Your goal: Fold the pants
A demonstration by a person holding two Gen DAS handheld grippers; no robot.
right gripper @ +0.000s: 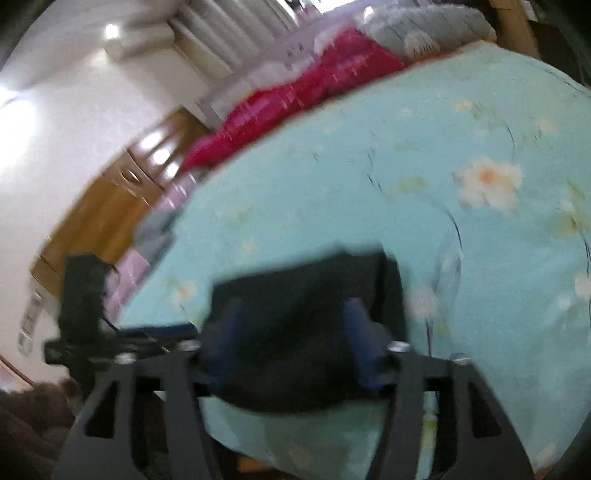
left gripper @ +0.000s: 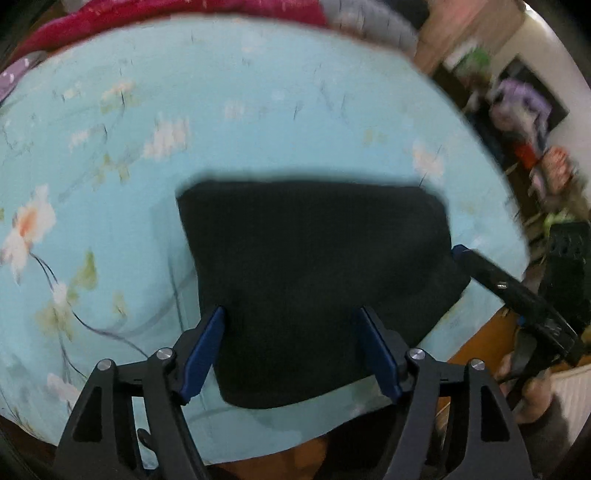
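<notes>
The black pants lie folded into a compact rectangle on the light blue floral bedsheet, near the bed's front edge. My left gripper is open, its blue pads wide apart above the near part of the pants, holding nothing. My right gripper is also open over the folded pants in the blurred right wrist view. The right gripper also shows in the left wrist view at the pants' right edge.
A red blanket and grey bedding lie along the far side of the bed. Cluttered shelves stand to the right. A wooden cabinet and white wall are left of the bed in the right wrist view.
</notes>
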